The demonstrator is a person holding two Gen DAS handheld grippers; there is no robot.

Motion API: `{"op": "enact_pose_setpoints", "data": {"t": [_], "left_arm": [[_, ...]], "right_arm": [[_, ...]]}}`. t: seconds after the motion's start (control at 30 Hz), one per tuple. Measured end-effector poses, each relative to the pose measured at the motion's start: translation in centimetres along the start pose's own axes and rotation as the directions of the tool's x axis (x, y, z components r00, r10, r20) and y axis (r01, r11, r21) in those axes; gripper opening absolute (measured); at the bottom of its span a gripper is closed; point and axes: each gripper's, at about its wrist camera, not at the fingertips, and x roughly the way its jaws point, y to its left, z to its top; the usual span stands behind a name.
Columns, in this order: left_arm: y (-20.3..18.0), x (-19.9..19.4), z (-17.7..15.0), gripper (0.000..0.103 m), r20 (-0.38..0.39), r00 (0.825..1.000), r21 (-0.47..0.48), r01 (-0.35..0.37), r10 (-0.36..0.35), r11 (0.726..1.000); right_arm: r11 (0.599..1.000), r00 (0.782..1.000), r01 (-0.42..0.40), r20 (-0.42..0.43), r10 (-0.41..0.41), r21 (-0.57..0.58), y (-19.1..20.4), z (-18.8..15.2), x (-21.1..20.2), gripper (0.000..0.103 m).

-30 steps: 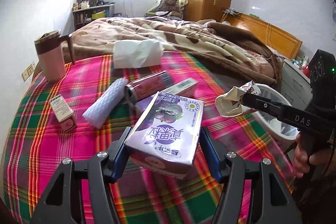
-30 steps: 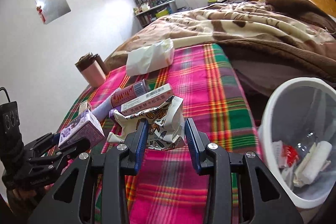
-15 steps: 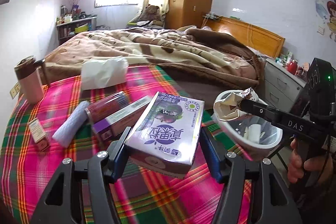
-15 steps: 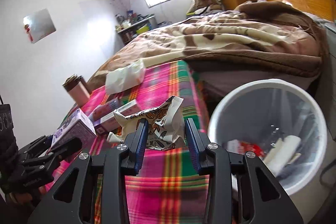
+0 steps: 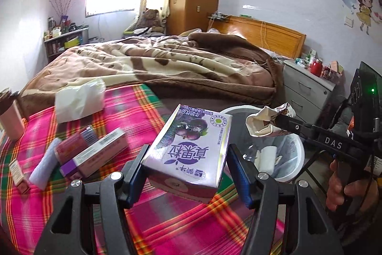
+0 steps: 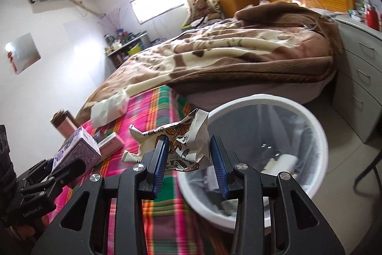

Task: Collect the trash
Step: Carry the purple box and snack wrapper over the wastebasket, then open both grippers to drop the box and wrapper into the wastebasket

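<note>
Both grippers have swung away from the table's middle toward the white trash bin [image 6: 317, 135], which now fills the right wrist view. Clamped between the blue pads of the left gripper [image 5: 187, 166], a purple drink carton [image 5: 191, 147] hangs above the pink plaid tablecloth [image 5: 133, 106]. Right gripper [image 6: 188, 157] pinches a crumpled printed wrapper [image 6: 183, 135] at the bin's near rim, with scraps visible inside the bin. Left behind on the cloth are a pink medicine box [image 5: 95, 154], a red tube [image 5: 74, 145], a white foam sleeve [image 5: 44, 164] and a tissue pack [image 5: 78, 102], near a brown-blanketed bed [image 5: 167, 63]
</note>
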Motion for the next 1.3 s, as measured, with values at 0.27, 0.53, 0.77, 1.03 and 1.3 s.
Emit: {"op": "enact_pose_setpoints", "data": {"t": [0.27, 0.53, 0.77, 1.03, 1.3], "left_arm": [[-3.3, 2.0, 1.0, 0.065, -0.008, 0.999, 0.036, 0.042, -0.042, 0.998], [-5.8, 4.4, 1.8, 0.066, -0.034, 0.996, 0.053, 0.082, -0.081, 0.995], [-7.7, 6.2, 1.8, 0.066, -0.063, 0.993, 0.068, 0.101, -0.097, 0.993], [-8.7, 7.3, 1.9, 0.066, -0.088, 0.992, 0.085, 0.099, -0.092, 0.991], [-9.2, 8.0, 1.9, 0.066, -0.105, 0.989, 0.092, 0.113, -0.103, 0.989]], "right_arm": [[0.998, 0.998, 0.059, 0.018, -0.059, 0.032, -2.5, 0.2, -0.6, 0.037], [0.986, 0.985, 0.167, 0.028, -0.167, 0.020, -4.2, 0.4, -0.8, 0.038], [0.977, 0.977, 0.215, 0.007, -0.215, 0.013, -5.6, 0.3, -0.4, 0.038], [0.961, 0.961, 0.276, -0.027, -0.277, -0.021, -6.3, 0.1, 0.2, 0.038], [0.946, 0.946, 0.317, -0.049, -0.321, -0.073, -6.3, -0.1, 0.7, 0.039]]}}
